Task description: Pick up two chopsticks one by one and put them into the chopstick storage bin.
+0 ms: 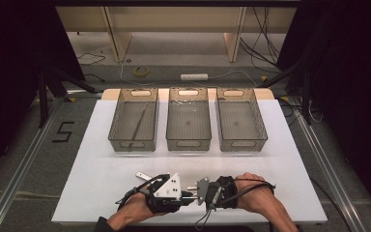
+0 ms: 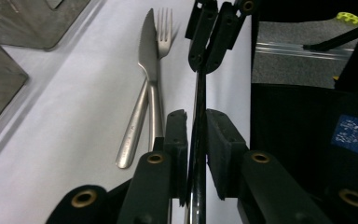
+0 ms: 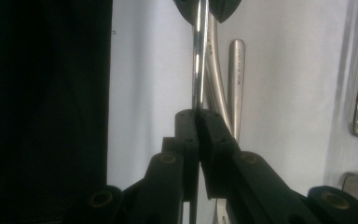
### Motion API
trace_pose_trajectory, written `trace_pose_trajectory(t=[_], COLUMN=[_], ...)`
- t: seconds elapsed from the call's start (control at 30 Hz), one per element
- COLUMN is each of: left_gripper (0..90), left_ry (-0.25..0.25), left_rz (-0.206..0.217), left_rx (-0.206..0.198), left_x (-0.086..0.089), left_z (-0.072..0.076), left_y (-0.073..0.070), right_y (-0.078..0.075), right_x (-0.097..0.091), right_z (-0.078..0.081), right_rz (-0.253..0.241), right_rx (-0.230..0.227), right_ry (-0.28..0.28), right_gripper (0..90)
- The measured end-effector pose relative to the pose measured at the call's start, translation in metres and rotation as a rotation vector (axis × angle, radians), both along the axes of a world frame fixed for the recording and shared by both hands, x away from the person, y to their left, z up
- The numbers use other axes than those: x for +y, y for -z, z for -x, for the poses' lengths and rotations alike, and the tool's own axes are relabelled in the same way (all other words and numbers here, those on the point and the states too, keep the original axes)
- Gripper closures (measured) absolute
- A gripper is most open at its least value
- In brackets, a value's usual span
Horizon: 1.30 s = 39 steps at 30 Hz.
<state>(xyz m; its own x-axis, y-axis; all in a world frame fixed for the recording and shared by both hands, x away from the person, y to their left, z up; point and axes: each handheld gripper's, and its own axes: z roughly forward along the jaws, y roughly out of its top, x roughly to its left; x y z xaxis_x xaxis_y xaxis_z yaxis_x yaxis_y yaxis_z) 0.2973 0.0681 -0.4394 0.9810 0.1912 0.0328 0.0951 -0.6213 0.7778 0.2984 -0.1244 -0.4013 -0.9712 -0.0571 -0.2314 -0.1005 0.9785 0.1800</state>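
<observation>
A thin shiny metal utensil (image 2: 197, 140), seen edge-on, spans the short gap between my two grippers near the table's front edge. My left gripper (image 2: 196, 116) is shut on one end of it. The right gripper (image 3: 196, 114) is shut on the other end, facing the left one. From above, the left gripper (image 1: 181, 193) and right gripper (image 1: 195, 191) meet tip to tip, with the utensil (image 1: 191, 188) between them. A knife (image 2: 148, 51) and a fork (image 2: 164, 28) lie side by side on the white table just beyond; their handles (image 3: 237, 79) show behind the held piece.
Three clear grey bins stand in a row at the back of the white table (image 1: 101, 159): left bin (image 1: 133, 144) with a thin long item inside, middle bin (image 1: 188, 144), right bin (image 1: 241, 144). Cables and a power strip (image 1: 194, 76) lie on the floor behind.
</observation>
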Motion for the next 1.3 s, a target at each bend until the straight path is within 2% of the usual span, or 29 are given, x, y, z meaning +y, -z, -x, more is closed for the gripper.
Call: trace_pose_trajectory(t=[0.07, 0.17, 0.3, 0.37, 0.4, 0.43, 0.5, 0.57, 0.63, 0.8, 1.07, 1.17, 1.23, 1.3], left_gripper=[81.2, 82.6, 83.1, 83.2, 83.2, 83.2, 83.3, 83.3, 83.3, 83.3, 83.3, 83.3, 83.3, 83.3], left_ry=[0.021, 0.027, 0.033, 0.028, 0.025, 0.02, 0.004, -0.013, -0.025, -0.074, -0.181, -0.224, -0.253, -0.282], left_rz=[-0.001, 0.007, 0.029, 0.039, 0.043, 0.046, 0.052, 0.066, 0.074, 0.107, 0.137, 0.152, 0.168, 0.185], left_rx=[0.005, 0.014, 0.014, 0.016, 0.016, 0.012, 0.006, 0.006, -0.002, -0.016, -0.023, -0.02, -0.019, -0.022], left_x=[0.0, 0.001, 0.004, 0.007, 0.008, 0.009, 0.012, 0.014, 0.017, 0.022, 0.033, 0.039, 0.043, 0.047], left_z=[0.001, 0.001, 0.001, -0.001, -0.001, -0.001, -0.003, -0.004, -0.005, -0.006, -0.014, -0.017, -0.019, -0.021], left_y=[-0.001, -0.003, -0.006, -0.008, -0.009, -0.01, -0.011, -0.012, -0.014, -0.018, -0.02, -0.021, -0.022, -0.022], right_y=[0.0, -0.001, -0.005, -0.008, -0.01, -0.012, -0.017, -0.02, -0.022, -0.021, -0.02, -0.018, -0.017, -0.014], right_x=[0.0, -0.001, -0.005, -0.009, -0.012, -0.015, -0.021, -0.027, -0.032, -0.046, -0.069, -0.077, -0.083, -0.089], right_z=[0.001, 0.002, 0.001, 0.0, -0.001, -0.001, -0.002, -0.004, -0.007, -0.014, -0.019, -0.02, -0.021, -0.021], right_rz=[0.005, 0.003, -0.037, -0.058, -0.075, -0.103, -0.151, -0.191, -0.262, -0.41, -0.658, -0.74, -0.784, -0.821], right_rx=[0.001, -0.002, 0.026, 0.011, 0.018, 0.029, 0.01, 0.004, 0.013, 0.023, -0.014, -0.051, -0.046, -0.066], right_ry=[-0.012, -0.028, -0.015, -0.009, -0.011, -0.003, 0.022, 0.055, 0.091, 0.171, 0.321, 0.382, 0.424, 0.478], right_gripper=[86.6, 86.3, 84.0, 72.5, 70.9, 68.6, 59.0, 55.5, 50.4, 46.8, 37.2, 33.1, 31.7, 30.9])
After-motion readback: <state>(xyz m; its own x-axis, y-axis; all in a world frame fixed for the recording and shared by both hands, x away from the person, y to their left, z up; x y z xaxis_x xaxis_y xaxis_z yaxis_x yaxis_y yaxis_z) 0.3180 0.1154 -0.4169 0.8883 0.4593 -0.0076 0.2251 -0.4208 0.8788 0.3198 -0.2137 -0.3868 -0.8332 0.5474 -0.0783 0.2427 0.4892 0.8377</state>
